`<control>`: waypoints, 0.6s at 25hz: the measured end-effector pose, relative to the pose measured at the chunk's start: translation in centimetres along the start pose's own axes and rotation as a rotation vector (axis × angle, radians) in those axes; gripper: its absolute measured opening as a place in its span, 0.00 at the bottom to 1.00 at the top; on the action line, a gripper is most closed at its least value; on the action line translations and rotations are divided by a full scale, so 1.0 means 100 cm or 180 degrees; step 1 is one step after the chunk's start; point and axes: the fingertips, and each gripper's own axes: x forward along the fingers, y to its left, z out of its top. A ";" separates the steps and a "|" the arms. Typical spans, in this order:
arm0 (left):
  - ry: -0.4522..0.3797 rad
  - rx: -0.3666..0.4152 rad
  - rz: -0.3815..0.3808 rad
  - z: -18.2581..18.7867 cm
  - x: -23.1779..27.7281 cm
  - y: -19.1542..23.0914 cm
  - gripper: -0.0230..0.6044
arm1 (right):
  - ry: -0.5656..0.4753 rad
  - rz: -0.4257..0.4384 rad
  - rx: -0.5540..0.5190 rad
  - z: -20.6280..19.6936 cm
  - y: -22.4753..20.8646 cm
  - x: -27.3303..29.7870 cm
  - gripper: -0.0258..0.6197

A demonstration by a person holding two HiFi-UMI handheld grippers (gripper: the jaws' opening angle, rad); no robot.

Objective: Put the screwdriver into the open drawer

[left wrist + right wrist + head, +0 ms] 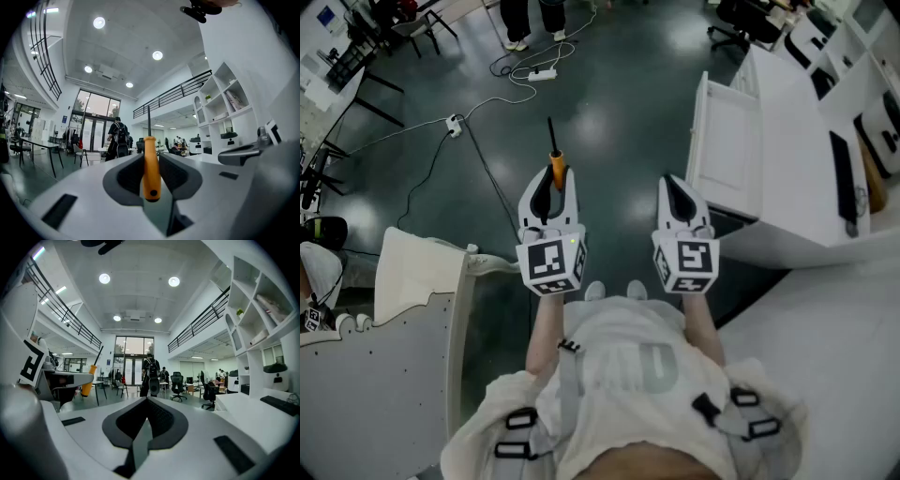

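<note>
The screwdriver (554,159) has an orange handle and a thin black shaft that points away from me. My left gripper (553,180) is shut on the handle and held level in front of my body. In the left gripper view the orange handle (150,164) stands pinched between the two dark pads, with the shaft rising beyond them. My right gripper (676,184) hovers beside it, shut, with nothing between its jaws (147,401). The open white drawer (727,141) juts from the white cabinet ahead and to the right of both grippers.
A white desk (811,178) with a black keyboard runs along the right. Cables and power strips (542,73) lie on the dark floor ahead. White carved furniture (412,319) stands at my lower left. People stand far ahead, by the glass doors.
</note>
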 end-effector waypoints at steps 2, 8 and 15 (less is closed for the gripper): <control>-0.0022 0.0016 0.0000 0.002 0.001 0.000 0.20 | -0.0001 0.0024 -0.0007 -0.001 0.002 0.002 0.05; -0.0009 0.0068 -0.0014 -0.002 0.003 -0.002 0.20 | 0.0000 0.0063 -0.0015 -0.002 0.005 0.003 0.05; -0.0005 0.0058 -0.0011 -0.005 0.013 -0.005 0.20 | -0.0061 0.0062 0.0153 -0.002 -0.005 0.004 0.05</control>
